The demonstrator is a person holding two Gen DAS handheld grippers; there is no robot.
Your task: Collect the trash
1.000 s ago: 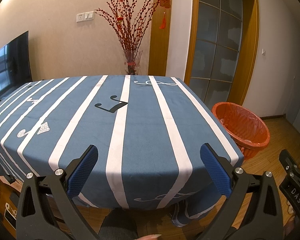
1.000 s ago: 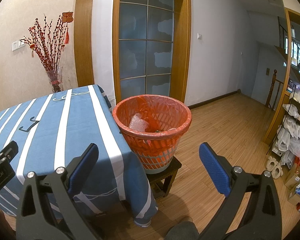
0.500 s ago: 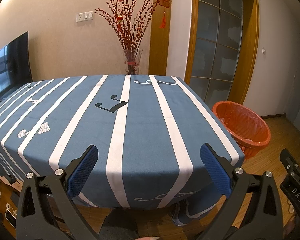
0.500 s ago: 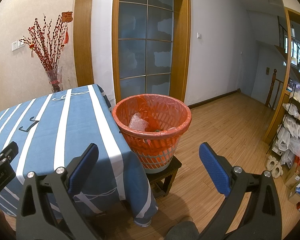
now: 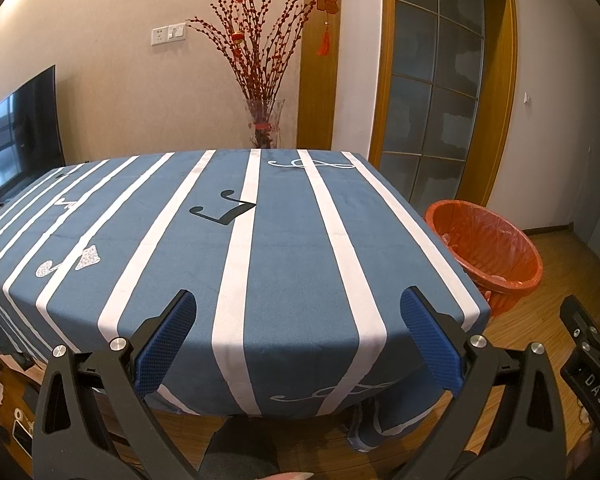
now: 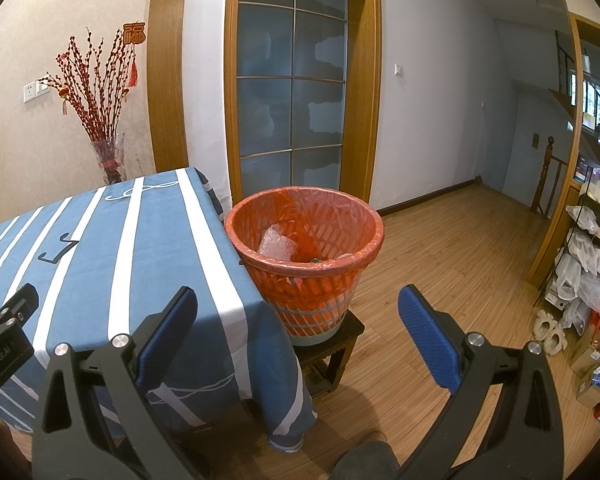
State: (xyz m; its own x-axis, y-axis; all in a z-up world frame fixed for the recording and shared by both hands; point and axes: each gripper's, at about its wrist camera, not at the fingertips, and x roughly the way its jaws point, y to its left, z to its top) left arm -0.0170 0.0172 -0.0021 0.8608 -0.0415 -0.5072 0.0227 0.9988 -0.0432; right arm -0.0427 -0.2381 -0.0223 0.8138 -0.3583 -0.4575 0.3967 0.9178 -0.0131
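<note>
the fingers (image 5: 168, 344) of the left gripper (image 5: 298, 340) are standing wide apart and gripping nothing, hanging over the near edge of the table (image 5: 284, 280). the table is wearing a blue cloth with white stripes and music-note shapes. to the left of the table a dark television (image 5: 20, 136) is standing against the wall, and behind the table's far edge a glass vase of red branches (image 5: 262, 80) is rising.

to the right of the table the orange-lined waste basket (image 5: 486, 246) is sitting just beside the table's corner, lower than the tabletop. in the right wrist view the basket (image 6: 306, 264) is resting on a small dark stool (image 6: 332, 346), touching or nearly touching the cloth's hanging edge. crumpled clear plastic trash (image 6: 276, 242) is lying inside the basket.

the right gripper (image 6: 298, 338) is also holding its fingers (image 6: 428, 340) spread open and empty, aiming at the basket from the table's near right corner. further right of the table, a rack of bags (image 6: 588, 256) is standing on the wooden floor (image 6: 460, 248).
</note>
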